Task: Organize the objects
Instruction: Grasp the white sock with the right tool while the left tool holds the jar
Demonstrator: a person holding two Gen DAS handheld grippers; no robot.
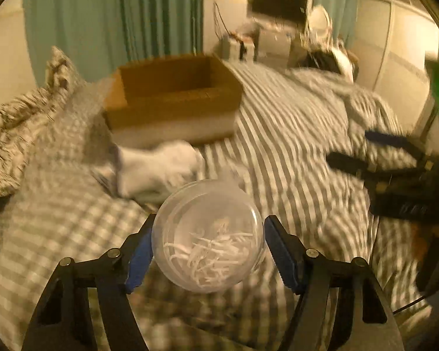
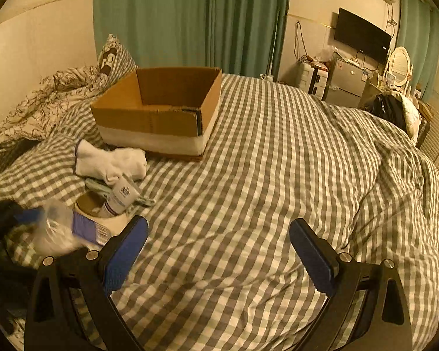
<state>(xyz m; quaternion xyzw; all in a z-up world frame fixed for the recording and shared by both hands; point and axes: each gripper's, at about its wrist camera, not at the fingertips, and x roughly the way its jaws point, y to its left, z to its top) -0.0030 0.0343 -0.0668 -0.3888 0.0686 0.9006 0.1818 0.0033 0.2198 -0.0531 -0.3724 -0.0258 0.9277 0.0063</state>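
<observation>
My left gripper (image 1: 208,245) is shut on a clear plastic ball (image 1: 207,235) with white paper shreds inside, held above the checked bed cover. The open cardboard box (image 1: 172,99) stands ahead of it, also in the right wrist view (image 2: 158,108). A white sock (image 1: 158,172) lies before the box, and shows in the right wrist view too (image 2: 109,161). My right gripper (image 2: 218,251) is open and empty over the bed; it shows at the right of the left wrist view (image 1: 363,149). In the right wrist view the ball (image 2: 55,228) is a blur at the left.
A small white tube (image 2: 120,197), a round tin (image 2: 89,203) and a purple-labelled packet (image 2: 89,229) lie left of my right gripper. Pillows (image 2: 58,93) are piled at the far left. A fridge (image 2: 345,83), TV (image 2: 361,35) and clutter stand beyond the bed.
</observation>
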